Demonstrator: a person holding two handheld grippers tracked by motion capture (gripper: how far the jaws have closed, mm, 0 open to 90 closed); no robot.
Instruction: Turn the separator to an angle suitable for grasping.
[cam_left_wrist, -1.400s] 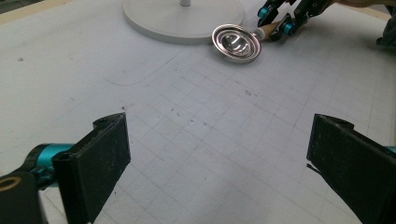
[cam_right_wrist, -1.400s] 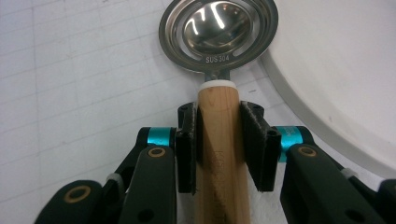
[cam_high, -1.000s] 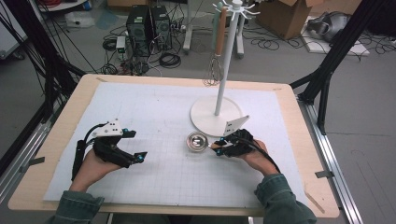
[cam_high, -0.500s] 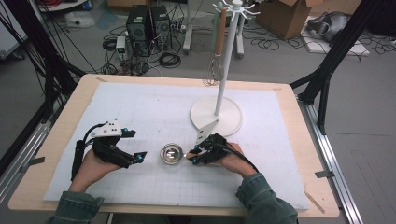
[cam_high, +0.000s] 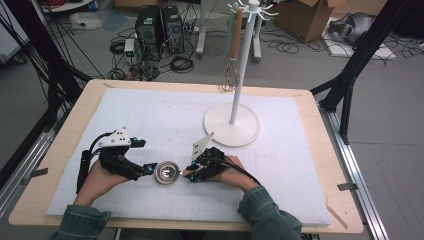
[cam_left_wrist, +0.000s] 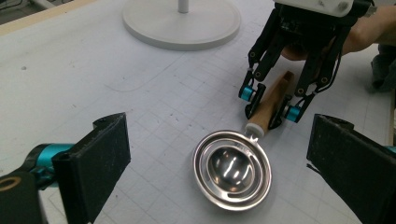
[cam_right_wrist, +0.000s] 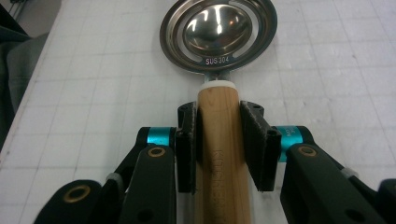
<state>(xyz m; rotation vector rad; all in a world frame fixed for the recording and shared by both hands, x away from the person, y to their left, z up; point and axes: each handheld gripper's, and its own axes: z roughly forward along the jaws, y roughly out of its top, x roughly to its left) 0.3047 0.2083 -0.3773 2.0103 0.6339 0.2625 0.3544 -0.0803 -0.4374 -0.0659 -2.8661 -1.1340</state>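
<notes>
A steel strainer spoon with a wooden handle lies low over the white mat, its round bowl towards the left hand. My right gripper is shut on the handle just behind the bowl, a pad pressed on each side; in the left gripper view the right gripper shows at the upper right. My left gripper stands open, and its two black pads flank the bowl without touching it.
A white rack with a round base stands behind the right hand, and a whisk hangs from its top. The white mat covers most of the wooden table. Cables and computer cases lie on the floor beyond.
My right gripper has carried the spoon leftward across the mat until the bowl sits at the left gripper's fingertips. The left gripper has not moved.
</notes>
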